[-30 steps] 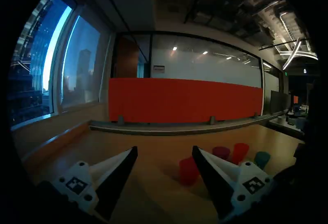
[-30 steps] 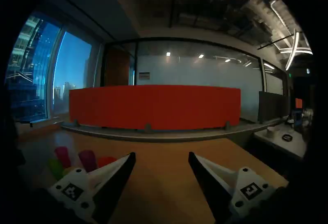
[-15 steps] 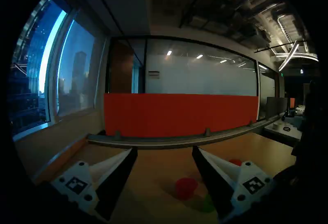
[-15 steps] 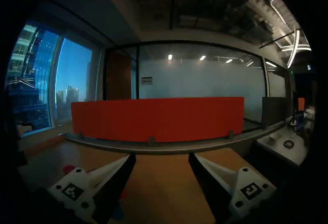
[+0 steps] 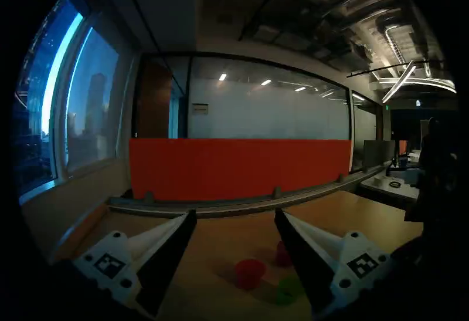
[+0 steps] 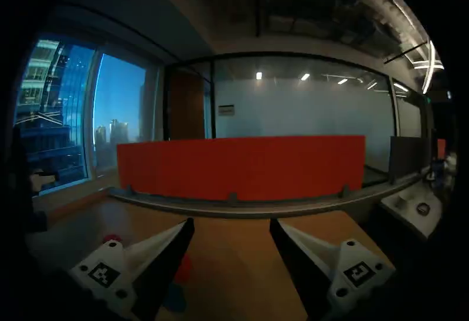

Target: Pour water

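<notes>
Both sets of jaws gape wide, nothing held: the left hand-held gripper (image 5: 234, 213) hangs over the wooden counter (image 5: 352, 215), with the red cup (image 5: 250, 273) at six o'clock between its fingers and the green cup (image 5: 287, 290) just beside it. The right hand-held gripper (image 6: 231, 221) faces the orange partition (image 6: 240, 165) at twelve, blue-lit windows (image 6: 58, 115) at nine.

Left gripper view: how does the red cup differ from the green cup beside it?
Colour: the red cup is red, the green cup green. Visibility: the red cup shows whole between the open fingers of the left gripper; the green cup is partly hidden by one finger. Place: the green cup sits lower in the picture, nearer the camera, than the red cup. Both appear upright on the wooden table, ungripped.
</notes>
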Demonstrator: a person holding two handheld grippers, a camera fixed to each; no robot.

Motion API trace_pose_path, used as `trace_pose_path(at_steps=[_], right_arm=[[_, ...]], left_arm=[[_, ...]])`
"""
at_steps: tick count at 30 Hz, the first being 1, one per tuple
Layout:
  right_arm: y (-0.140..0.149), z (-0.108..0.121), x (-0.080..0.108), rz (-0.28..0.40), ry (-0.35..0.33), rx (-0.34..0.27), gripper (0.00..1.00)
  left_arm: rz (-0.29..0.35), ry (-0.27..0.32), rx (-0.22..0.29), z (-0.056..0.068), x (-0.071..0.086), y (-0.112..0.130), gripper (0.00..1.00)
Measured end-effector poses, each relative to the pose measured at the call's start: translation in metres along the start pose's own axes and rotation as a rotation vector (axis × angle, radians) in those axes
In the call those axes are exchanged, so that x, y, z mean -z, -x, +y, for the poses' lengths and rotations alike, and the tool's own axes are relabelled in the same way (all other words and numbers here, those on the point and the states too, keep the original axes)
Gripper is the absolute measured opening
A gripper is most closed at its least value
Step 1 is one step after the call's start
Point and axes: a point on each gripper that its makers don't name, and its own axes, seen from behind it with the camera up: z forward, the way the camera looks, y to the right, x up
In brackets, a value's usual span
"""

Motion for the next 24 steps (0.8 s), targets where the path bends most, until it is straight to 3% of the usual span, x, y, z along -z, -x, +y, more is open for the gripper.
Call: trace_pose_path(at_steps=[12, 17, 24], right_arm=[[-0.012, -0.045, 0.008, 0.012, -0.241, 0.037, 1.0], [-0.016, -0.064, 0.013, 0.012, -0.326, 0.032, 1.0], [-0.016, -0.082, 0.016, -0.008, -0.401, 0.035, 1.0]], left_arm=[[-0.008, 0.227, -0.016, 0.05, 0.005, -0.005, 0.99], [-0.011, 0.278, -0.028, 0.062, 0.007, -0.006, 0.99], [-0.061, 0.346, -0.057, 0.075, 0.006, 0.005, 0.99]])
